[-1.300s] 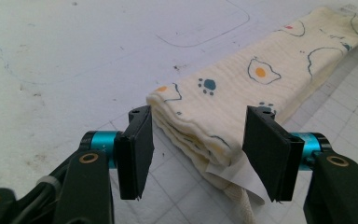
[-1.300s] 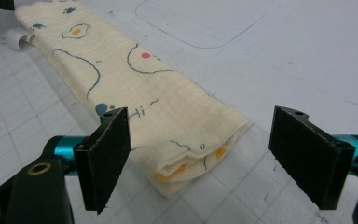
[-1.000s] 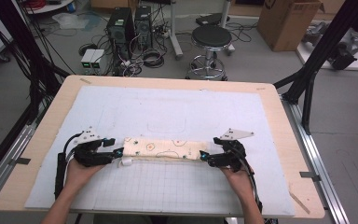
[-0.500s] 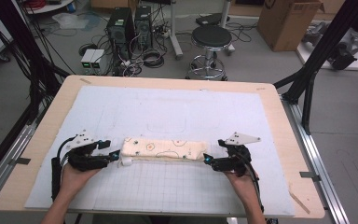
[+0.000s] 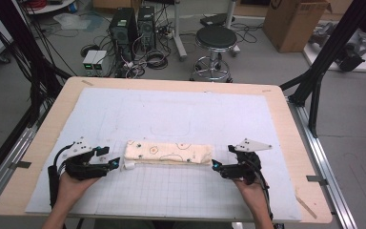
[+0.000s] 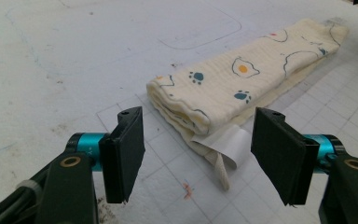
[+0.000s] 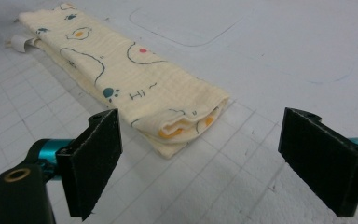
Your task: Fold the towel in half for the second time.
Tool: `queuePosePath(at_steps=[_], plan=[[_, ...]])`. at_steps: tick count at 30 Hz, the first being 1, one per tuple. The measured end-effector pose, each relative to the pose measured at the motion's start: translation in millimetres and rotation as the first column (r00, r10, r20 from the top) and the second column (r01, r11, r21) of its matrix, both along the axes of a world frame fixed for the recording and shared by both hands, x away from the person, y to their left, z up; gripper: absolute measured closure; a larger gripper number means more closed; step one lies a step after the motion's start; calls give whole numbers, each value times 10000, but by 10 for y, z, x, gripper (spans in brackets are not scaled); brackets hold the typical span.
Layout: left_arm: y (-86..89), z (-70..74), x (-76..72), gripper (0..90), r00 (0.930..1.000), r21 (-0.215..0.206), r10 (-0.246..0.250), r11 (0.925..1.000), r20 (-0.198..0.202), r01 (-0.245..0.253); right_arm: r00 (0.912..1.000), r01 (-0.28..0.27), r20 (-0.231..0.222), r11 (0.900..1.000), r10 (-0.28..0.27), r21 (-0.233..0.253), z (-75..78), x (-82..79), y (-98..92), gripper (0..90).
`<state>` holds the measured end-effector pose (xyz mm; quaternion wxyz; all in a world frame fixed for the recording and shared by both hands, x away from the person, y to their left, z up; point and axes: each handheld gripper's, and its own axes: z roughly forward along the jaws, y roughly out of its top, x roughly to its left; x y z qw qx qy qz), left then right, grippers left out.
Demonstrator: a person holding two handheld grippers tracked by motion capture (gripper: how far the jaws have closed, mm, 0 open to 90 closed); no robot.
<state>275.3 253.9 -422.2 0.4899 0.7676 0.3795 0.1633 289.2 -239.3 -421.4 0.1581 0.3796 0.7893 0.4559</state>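
1. On the white mat (image 5: 181,119) near the person's side of the table (image 5: 286,109), a folded cloth (image 5: 169,152) is lying flat in a long, thin strip, running from left to right

2. At the left end of the strip, the left gripper (image 5: 116,163) is sitting just beside the cloth, and its jaws are standing wide open with nothing between them

3. At the other end, the right gripper (image 5: 214,165) is waiting just beside the cloth too, and its jaws are also gaping wide and holding nothing

4. Seen from the left gripper view, the cloth (image 6: 242,79) is showing little eggs and paw prints, and a white tag (image 6: 226,143) is sticking out of the end closest to the jaws

5. Seen from the right gripper view, the cloth (image 7: 121,70) is showing its layers stacked at the near end, so it is looking soft, thin and light

6. I am thinking it will bend and droop when it is lifted, and the layers may slide apart, but it will not break

7. I am thinking the best place to grab is each short end, pinching all the layers together, and not the little tag, because pulling that alone may be opening the fold
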Motion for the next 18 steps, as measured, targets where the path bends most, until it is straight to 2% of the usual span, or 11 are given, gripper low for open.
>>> queuePosePath(at_steps=[11, 18], plan=[[77, -4, -118, 330, 9999, -170, 138, 9998, -39, -139, 9998, 212, 49, 9998, -212, 7, -14, -104, -112, 125], [90, -8, -165, 320, 9999, -86, 166, 9998, -41, -166, 9993, 355, 146, 9993, -354, -64, -8, -223, -194, 124]])
